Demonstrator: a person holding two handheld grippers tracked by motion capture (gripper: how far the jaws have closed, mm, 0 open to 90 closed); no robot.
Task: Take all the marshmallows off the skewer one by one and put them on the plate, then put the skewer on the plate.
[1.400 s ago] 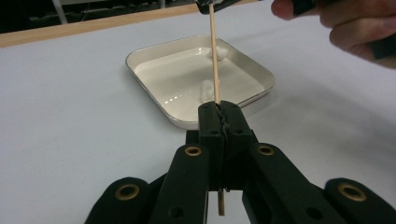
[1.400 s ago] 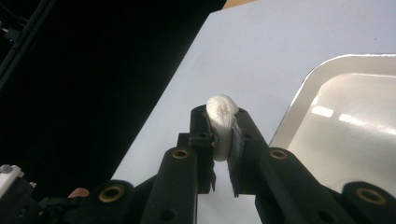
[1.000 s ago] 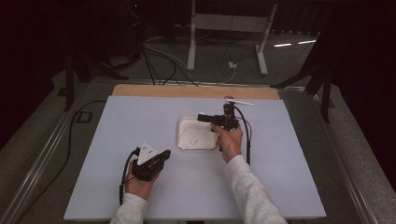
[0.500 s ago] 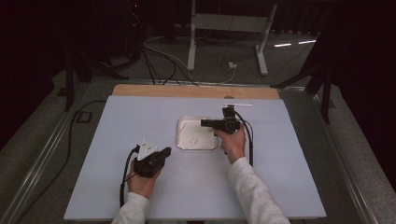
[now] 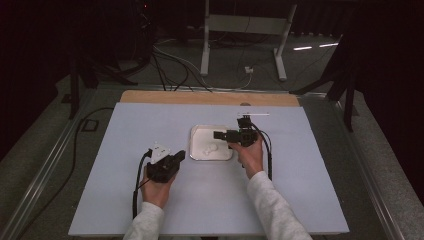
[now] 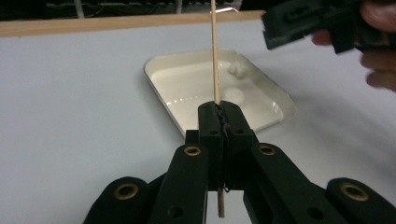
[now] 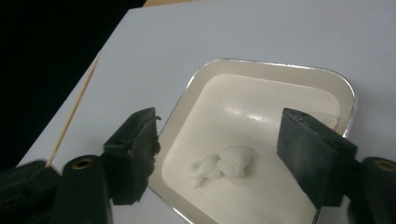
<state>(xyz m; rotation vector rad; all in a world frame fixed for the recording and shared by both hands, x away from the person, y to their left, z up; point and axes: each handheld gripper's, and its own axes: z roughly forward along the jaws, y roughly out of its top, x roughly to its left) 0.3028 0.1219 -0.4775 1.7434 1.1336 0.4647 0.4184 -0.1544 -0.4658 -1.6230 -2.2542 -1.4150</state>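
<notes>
The right gripper [image 5: 219,135] hangs over the near-right edge of the white tray [image 5: 197,150], its jaws spread apart and just now opening further with nothing between them; in the right gripper view the two black pads frame a small white lump [image 7: 223,169] lying on the tray floor just below and ahead of them, apart from both pads. Off to its left, well apart, the left gripper [image 5: 179,156] rests low over the table [image 5: 125,200] beside the tray, jaws pressed together on a thin wooden stick [image 6: 214,51] that rises from them and points toward the tray. The lump looks soft and irregular, like a bit of dough or marshmallow, made of two or three rounded blobs joined together, matte white against the glossy cream of the tray; the left gripper view shows another white piece [image 6: 238,69] near the tray's far side. As I judge it, the risks are these: a soft lump may stick to a pad or squash if pinched hard, and may tear if the stick is pushed in off-centre; the light tray could slide or tip if a jaw catches its rim; and the slim stick could slip or snap in the left grip if it meets the tray floor at an angle.
</notes>
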